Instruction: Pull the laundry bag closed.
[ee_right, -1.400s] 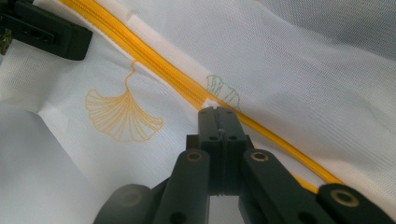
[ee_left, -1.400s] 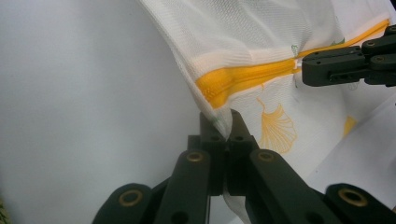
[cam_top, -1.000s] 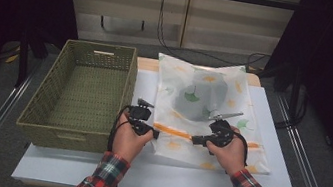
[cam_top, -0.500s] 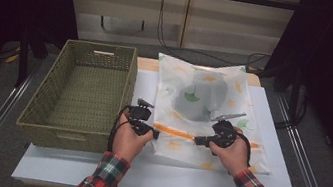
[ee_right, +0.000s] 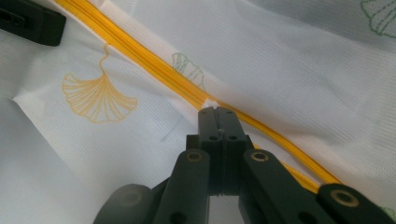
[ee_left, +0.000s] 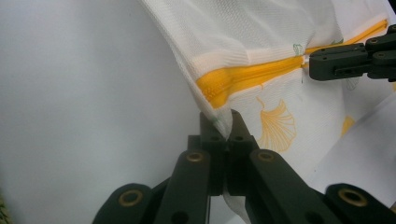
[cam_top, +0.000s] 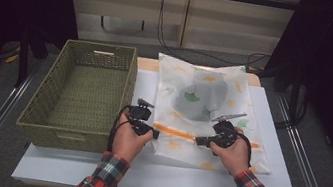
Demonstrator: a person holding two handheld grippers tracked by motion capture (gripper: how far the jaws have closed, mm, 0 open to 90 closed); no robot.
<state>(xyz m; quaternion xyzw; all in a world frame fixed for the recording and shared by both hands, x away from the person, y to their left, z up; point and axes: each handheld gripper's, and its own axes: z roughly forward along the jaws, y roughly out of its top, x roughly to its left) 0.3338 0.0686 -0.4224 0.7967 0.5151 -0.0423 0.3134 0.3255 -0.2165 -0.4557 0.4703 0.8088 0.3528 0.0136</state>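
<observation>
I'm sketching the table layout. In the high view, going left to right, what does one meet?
Woven basket → left gripper, shut on the mesh bag's near left edge → mesh bag with its orange zipper → right gripper, shut at the zipper.

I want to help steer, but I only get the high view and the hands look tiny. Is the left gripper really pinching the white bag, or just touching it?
Observer: Really pinching. In the left gripper view the left gripper is shut on a corner of the mesh bag, just below the end of the orange zipper.
Operator: And the right one?
Observer: In its own view the right gripper is shut, with its tips against the zipper line. Whether they pinch the pull is too small to tell.
Operator: What are those yellow blobs?
Observer: Up close they are drawings, like this ginkgo leaf beside the zipper.
</observation>
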